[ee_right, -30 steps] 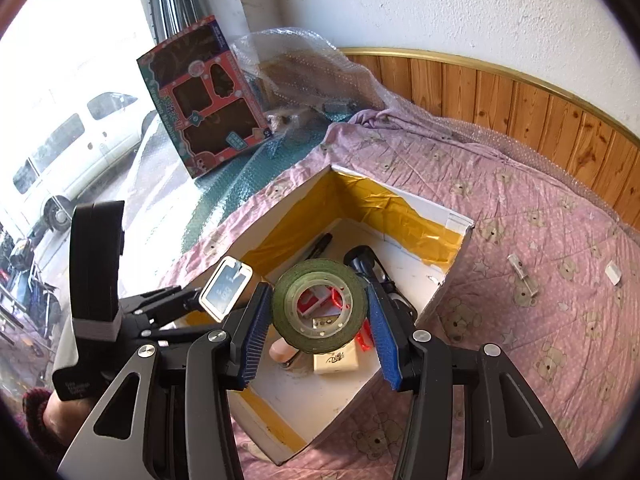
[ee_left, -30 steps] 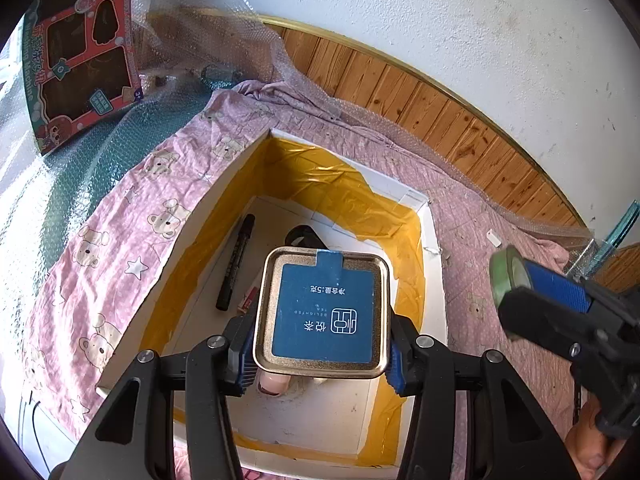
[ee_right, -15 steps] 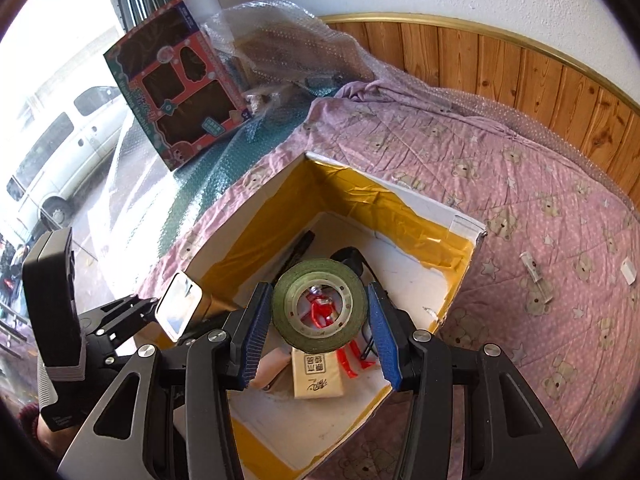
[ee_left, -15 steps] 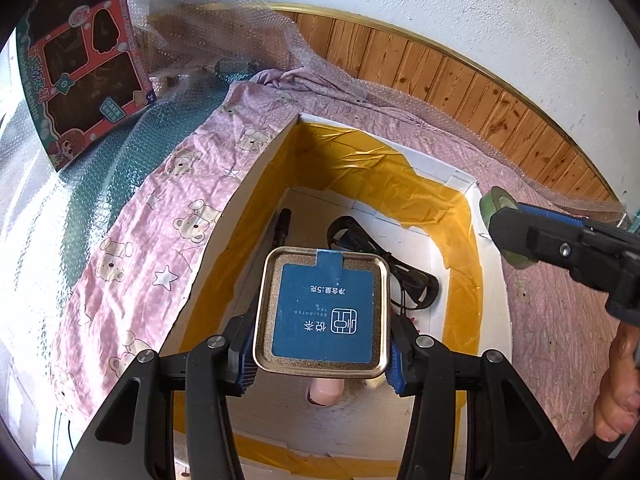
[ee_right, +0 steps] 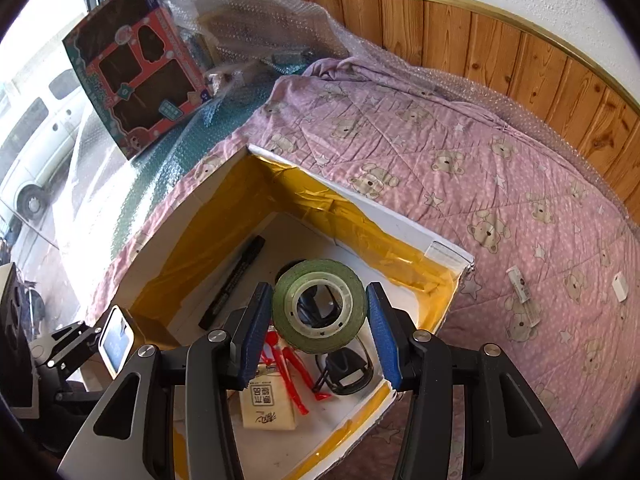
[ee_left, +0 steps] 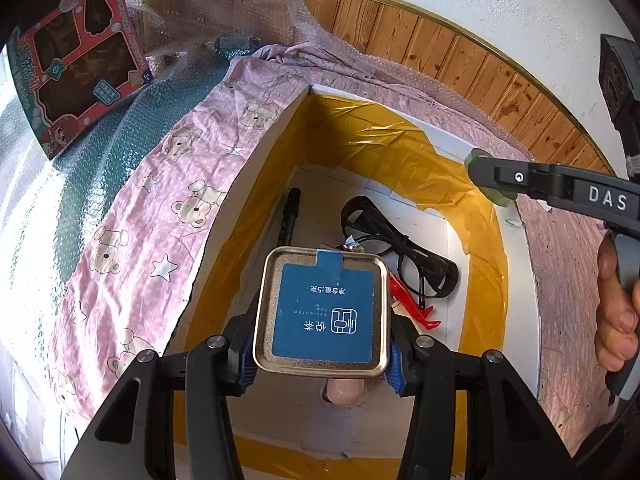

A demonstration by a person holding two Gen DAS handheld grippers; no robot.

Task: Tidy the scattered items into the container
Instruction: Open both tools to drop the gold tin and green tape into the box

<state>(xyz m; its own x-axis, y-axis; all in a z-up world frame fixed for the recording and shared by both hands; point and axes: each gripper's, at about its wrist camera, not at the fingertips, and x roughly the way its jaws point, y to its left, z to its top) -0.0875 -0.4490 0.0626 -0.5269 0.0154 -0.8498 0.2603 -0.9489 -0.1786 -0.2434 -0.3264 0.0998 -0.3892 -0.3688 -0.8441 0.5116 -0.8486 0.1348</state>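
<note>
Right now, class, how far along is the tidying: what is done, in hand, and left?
Done: a marker, glasses, a red clip and a small packet already lie in the box. In hand: the left gripper holds a tin and the right gripper a tape roll, both above the box, not yet dropped. Left: two small white pieces on the blanket.

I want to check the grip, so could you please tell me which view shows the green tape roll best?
The right wrist view: the round green tape roll faces the camera whole. The left wrist view shows only its edge behind the right hand-held gripper.
</note>
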